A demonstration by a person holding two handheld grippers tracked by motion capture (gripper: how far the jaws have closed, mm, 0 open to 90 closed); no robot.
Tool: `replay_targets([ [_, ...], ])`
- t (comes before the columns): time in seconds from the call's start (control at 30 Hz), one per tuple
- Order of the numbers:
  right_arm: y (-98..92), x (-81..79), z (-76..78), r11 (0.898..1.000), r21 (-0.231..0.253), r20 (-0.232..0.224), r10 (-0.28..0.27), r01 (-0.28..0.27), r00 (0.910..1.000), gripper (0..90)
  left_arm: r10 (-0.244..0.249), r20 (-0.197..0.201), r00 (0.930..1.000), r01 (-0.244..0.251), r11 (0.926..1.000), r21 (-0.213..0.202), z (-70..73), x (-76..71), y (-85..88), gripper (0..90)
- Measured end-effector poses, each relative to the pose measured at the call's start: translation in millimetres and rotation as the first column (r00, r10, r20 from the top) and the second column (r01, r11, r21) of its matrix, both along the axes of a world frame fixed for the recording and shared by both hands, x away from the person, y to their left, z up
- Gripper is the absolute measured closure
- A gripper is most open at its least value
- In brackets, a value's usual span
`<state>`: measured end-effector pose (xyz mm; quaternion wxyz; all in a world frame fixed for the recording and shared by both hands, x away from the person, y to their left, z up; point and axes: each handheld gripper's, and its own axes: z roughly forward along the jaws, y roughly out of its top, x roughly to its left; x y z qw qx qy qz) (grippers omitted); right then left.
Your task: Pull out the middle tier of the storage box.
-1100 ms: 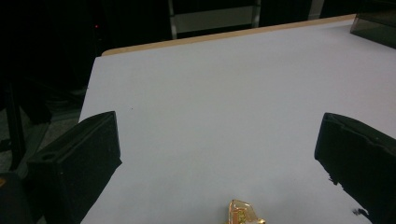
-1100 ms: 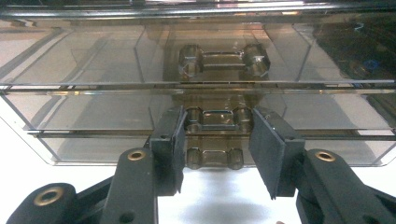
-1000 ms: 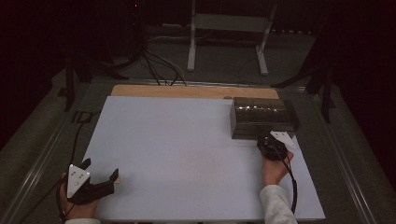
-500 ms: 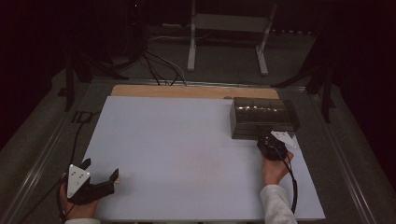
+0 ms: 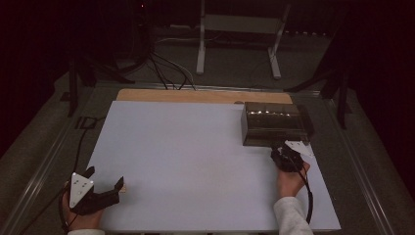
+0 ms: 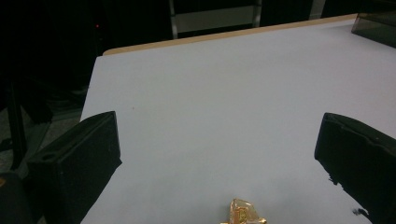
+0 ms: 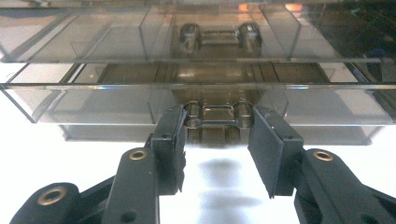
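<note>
Right gripper (image 7: 217, 140) brackets the drawer handle (image 7: 215, 114) on your box (image 5: 274, 122), jaws narrow, not clamped. Left gripper (image 5: 105, 188) gapes wide near the mat's (image 5: 186, 156) front-left corner. Drawers look shut.

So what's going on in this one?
A person works two handheld grippers at a white table. The right gripper is up against a clear smoky drawer box, its open fingers flanking the lower drawer's handle, not yet clamped. The left gripper sits open near the table's front left, with a small gold-wrapped candy between its fingers.
</note>
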<state>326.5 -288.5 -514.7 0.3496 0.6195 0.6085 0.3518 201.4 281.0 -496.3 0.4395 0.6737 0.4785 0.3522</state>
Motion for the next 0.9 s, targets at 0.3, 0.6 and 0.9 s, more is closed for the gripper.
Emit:
replay_targets([
  [0.3, -3.2, -8.5, 3.0, 1.0, -0.015, -0.009, 0.026, -0.027, 0.9996, 48.4, 0.003, 0.001, 1.0, -0.003, 1.0, 0.0, -0.2, 0.1, 0.2, 1.5],
  [0.6, -21.3, -12.8, 11.5, 0.987, 0.142, 0.046, 0.074, -0.079, 0.9963, 15.5, 0.006, 0.004, 1.0, -0.005, 1.0, -0.003, 0.3, -0.4, 0.3, 1.5],
  [0.9, -32.5, -16.5, 12.7, 0.961, 0.251, 0.046, 0.109, -0.118, 0.9929, 16.4, 0.006, 0.006, 1.0, -0.005, 1.0, -0.003, 0.7, -0.8, 0.4, 1.5],
])
